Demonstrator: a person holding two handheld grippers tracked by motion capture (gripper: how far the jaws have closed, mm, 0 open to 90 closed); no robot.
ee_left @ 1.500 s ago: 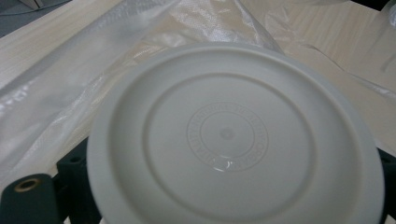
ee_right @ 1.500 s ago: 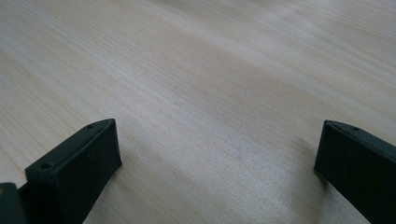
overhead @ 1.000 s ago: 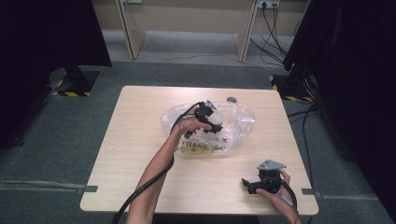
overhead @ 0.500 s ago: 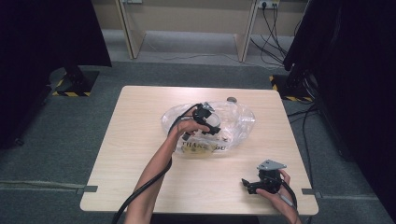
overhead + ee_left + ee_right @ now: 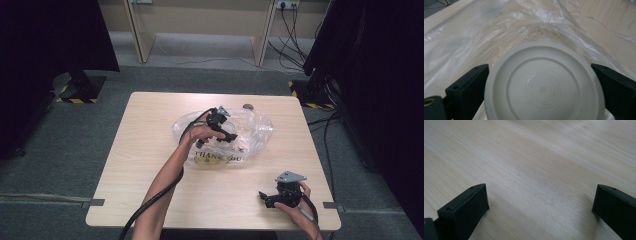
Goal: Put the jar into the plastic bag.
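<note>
Left tool (image 5: pixel 231 136) apparently clamped (right tool (image 5: pixel 266 199) spread wide).

Right gripper (image 5: pixel 540 212) over table (image 5: pixel 536 157)

Black jaws spread wide apart, nothing between them; pale wood-grain tabletop ahead and beneath.

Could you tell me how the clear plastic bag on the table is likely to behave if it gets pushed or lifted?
The plastic bag looks thin and crinkled, so it would probably flop and crumple rather than hold shape. Its glossy film seems slippery. It likely weighs little, so a push may just slide it across the table.
</note>
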